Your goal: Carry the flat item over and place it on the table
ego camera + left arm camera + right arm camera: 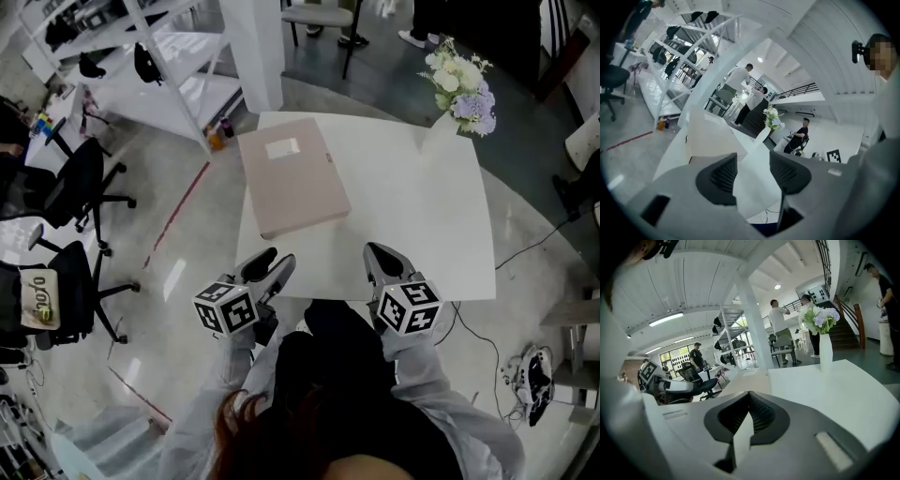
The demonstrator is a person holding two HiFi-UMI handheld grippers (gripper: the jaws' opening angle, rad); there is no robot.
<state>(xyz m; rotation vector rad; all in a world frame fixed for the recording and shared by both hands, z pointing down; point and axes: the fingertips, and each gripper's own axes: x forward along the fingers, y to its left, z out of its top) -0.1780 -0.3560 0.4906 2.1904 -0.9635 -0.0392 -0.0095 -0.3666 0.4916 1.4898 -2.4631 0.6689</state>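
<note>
White table (412, 216) fills mid-frame of the head view, on a grey floor.
White shelf (178, 66) in the upper left; black chairs (80, 187) along the left edge.
Flat pink box (292, 176) lies flat on the table's upper-left part, with a pale label on its top. Its left edge runs close to the table's left edge. It is well apart from both grippers, and nothing touches it.
Vase of flowers (459, 89) stands upright at the table's upper-right corner.
Left gripper (278, 258) is at the lower left, just at the table's near edge. Its jaws stand partly apart. The left gripper view shows only bare tabletop through the gap, so it holds nothing.
Right gripper (375, 251) is at lower centre-right, tips over the near edge of the table. Its jaws are closed tip to tip in the right gripper view, with nothing gripped.
Both grippers point up-frame toward the table, held by grey-sleeved arms.
</note>
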